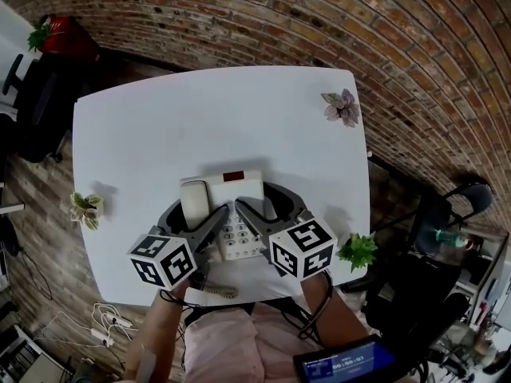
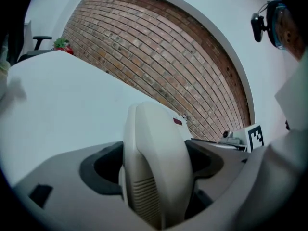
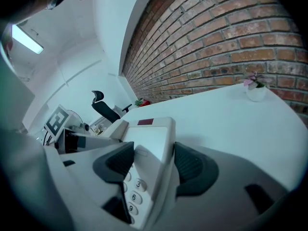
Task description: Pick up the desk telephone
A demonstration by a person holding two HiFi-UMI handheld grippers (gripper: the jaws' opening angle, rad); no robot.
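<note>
The cream desk telephone (image 1: 239,188) sits near the front of the white table (image 1: 160,126), with a red display on its far end and its handset (image 1: 194,202) lying on its left side. My left gripper (image 1: 194,214) straddles the handset (image 2: 154,162), a dark pad against each of its sides. My right gripper (image 1: 270,206) holds the right part of the base. In the right gripper view, one pad (image 3: 115,165) lies over the keypad (image 3: 134,191) and the other presses the base's right edge. The phone's coiled cord (image 1: 214,291) hangs off the front edge.
Small potted plants stand at the table's left edge (image 1: 85,210), far right corner (image 1: 342,107) and front right edge (image 1: 357,250). Office chairs (image 1: 40,102) flank the table and a brick wall runs behind it. A lit screen (image 1: 343,365) shows near my lap.
</note>
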